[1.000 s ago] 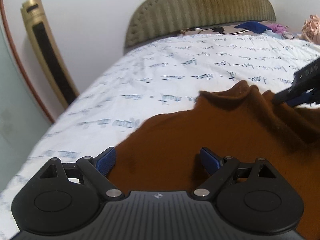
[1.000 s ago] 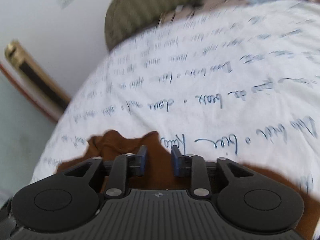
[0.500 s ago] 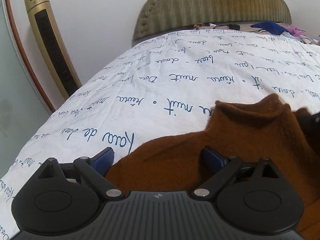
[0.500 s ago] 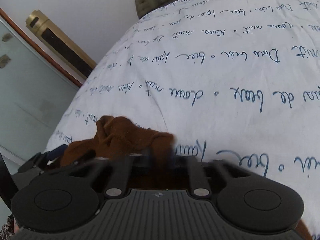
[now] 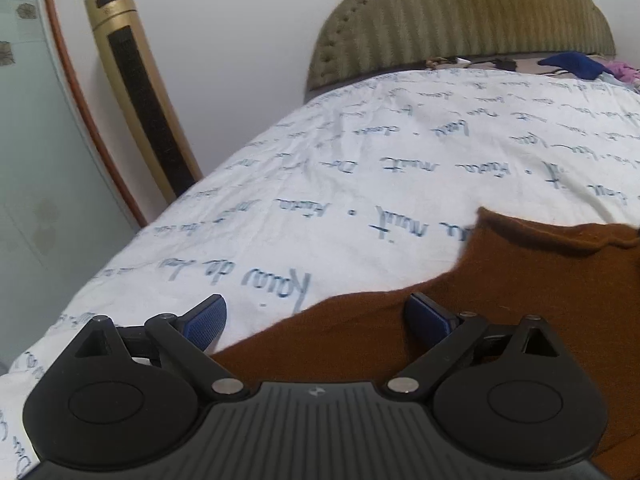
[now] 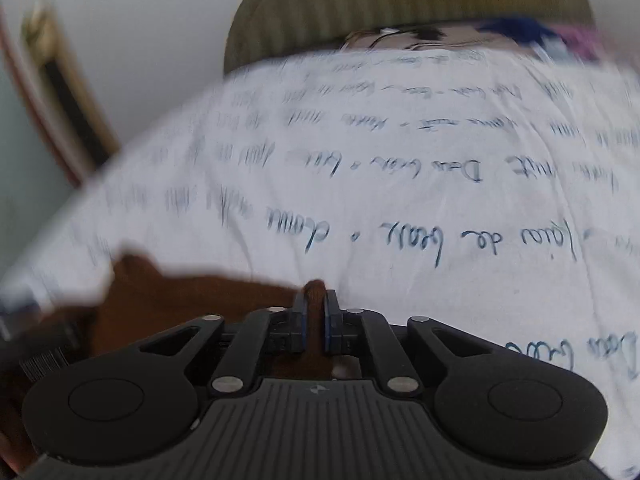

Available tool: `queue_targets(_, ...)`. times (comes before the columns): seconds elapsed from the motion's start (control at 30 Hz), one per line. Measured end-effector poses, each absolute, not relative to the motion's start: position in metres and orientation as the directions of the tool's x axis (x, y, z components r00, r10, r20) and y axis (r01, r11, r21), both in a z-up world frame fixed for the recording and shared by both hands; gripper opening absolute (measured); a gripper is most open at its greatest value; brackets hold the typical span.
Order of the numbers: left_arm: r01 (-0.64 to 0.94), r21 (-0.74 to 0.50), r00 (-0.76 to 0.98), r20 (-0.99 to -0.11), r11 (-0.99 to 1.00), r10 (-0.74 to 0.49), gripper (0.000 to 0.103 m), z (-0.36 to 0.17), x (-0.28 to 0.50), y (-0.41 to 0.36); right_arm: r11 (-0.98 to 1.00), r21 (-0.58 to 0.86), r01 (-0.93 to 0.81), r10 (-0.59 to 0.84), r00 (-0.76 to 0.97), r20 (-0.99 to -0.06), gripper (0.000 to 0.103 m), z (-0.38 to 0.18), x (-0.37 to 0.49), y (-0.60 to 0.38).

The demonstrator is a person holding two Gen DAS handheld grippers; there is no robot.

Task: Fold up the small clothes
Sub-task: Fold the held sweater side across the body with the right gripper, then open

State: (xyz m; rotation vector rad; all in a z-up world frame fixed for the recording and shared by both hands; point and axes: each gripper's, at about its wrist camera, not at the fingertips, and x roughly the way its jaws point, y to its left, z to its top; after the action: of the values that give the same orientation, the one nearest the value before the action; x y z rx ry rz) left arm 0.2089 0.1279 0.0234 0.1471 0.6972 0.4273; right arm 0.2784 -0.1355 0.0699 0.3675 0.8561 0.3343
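Right tool (image 6: 315,316) pinched narrow on small tuft of brown garment (image 5: 520,280); thin bite may slip under pull. Left tool (image 5: 316,314) wide, empty, over garment edge. Garment lies rumpled on bed (image 5: 360,184); uneven fold likely.

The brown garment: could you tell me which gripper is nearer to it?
Right. The right gripper pinches a fold of the brown garment; the left gripper is open over its edge.
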Motion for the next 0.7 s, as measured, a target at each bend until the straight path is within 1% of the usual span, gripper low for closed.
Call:
queue_targets(0.03, -0.332, 0.267, 0.684, -0.593, 0.905, 0.426, 0.099, 0.022, 0.208, 0.130, 0.858, 0.501, -0.112, 0.451, 0.630, -0.632, 0.028, 0.077, 0.276, -0.149)
queue_targets(0.07, -0.332, 0.258, 0.684, -0.596, 0.907, 0.420, 0.099, 0.021, 0.208, 0.132, 0.853, 0.512, -0.102, 0.446, 0.651, -0.614, 0.028, 0.086, 0.272, -0.158)
queue_targets(0.13, -0.338, 0.250, 0.684, -0.597, 0.907, 0.419, 0.099, 0.022, 0.207, 0.133, 0.891, 0.439, -0.116, 0.406, 0.638, -0.654, 0.030, 0.101, 0.266, -0.169)
queue_targets(0.2, -0.338, 0.261, 0.684, -0.592, 0.904, 0.426, 0.099, 0.021, 0.207, 0.131, 0.908, 0.377, -0.181, 0.409, 0.575, -0.709, 0.033, 0.105, 0.258, -0.178)
queue_targets(0.23, -0.337, 0.266, 0.684, -0.590, 0.903, 0.429, 0.099, 0.021, 0.207, 0.130, 0.912, 0.346, -0.220, 0.409, 0.543, -0.733, 0.040, 0.104, 0.253, -0.180)
queue_targets(0.27, -0.337, 0.271, 0.684, -0.588, 0.902, 0.432, 0.099, 0.021, 0.207, 0.129, 0.918, 0.301, -0.257, 0.394, 0.513, -0.763, 0.044, 0.101, 0.247, -0.181)
queue_targets(0.33, -0.337, 0.278, 0.683, -0.586, 0.900, 0.437, 0.099, 0.021, 0.207, 0.128, 0.927, 0.208, -0.310, 0.346, 0.500, -0.794, 0.056, 0.092, 0.232, -0.182)
queue_targets(0.37, -0.336, 0.281, 0.682, -0.585, 0.899, 0.438, 0.099, 0.021, 0.208, 0.127, 0.921, 0.201, -0.334, 0.350, 0.481, -0.804, 0.058, 0.086, 0.230, -0.186)
queue_targets(0.4, -0.336, 0.286, 0.681, -0.584, 0.897, 0.441, 0.099, 0.021, 0.208, 0.126, 0.912, 0.226, -0.343, 0.372, 0.458, -0.807, 0.064, 0.078, 0.229, -0.189)
queue_targets(0.43, -0.334, 0.290, 0.681, -0.584, 0.897, 0.443, 0.099, 0.021, 0.208, 0.126, 0.909, 0.240, -0.341, 0.389, 0.486, -0.783, 0.065, 0.075, 0.226, -0.191)
queue_targets(0.47, -0.334, 0.292, 0.681, -0.583, 0.896, 0.443, 0.099, 0.021, 0.208, 0.126, 0.909, 0.264, -0.324, 0.399, 0.488, -0.776, 0.065, 0.074, 0.225, -0.192)
queue_targets(0.5, -0.336, 0.292, 0.680, -0.584, 0.896, 0.445, 0.099, 0.021, 0.208, 0.125, 0.907, 0.290, -0.306, 0.410, 0.481, -0.775, 0.048, 0.077, 0.228, -0.192)
queue_targets(0.53, -0.337, 0.292, 0.678, -0.585, 0.895, 0.446, 0.099, 0.022, 0.207, 0.125, 0.896, 0.337, -0.289, 0.439, 0.462, -0.770, 0.011, 0.078, 0.229, -0.194)
queue_targets(0.57, -0.337, 0.293, 0.677, -0.585, 0.895, 0.447, 0.099, 0.023, 0.206, 0.125, 0.881, 0.385, -0.275, 0.471, 0.441, -0.764, 0.011, 0.077, 0.227, -0.195)
queue_targets(0.6, -0.337, 0.295, 0.677, -0.584, 0.894, 0.448, 0.099, 0.023, 0.205, 0.125, 0.891, 0.360, -0.277, 0.452, 0.457, -0.766, 0.011, 0.078, 0.221, -0.193)
queue_targets(0.63, -0.337, 0.298, 0.675, -0.585, 0.893, 0.450, 0.099, 0.024, 0.202, 0.125, 0.915, 0.286, -0.284, 0.394, 0.487, -0.779, 0.010, 0.079, 0.215, -0.187)
queue_targets(0.7, -0.336, 0.293, 0.678, -0.584, 0.895, 0.446, 0.099, 0.027, 0.195, 0.125, 0.940, 0.242, -0.240, 0.336, 0.541, -0.771, 0.009, 0.081, 0.207, -0.187)
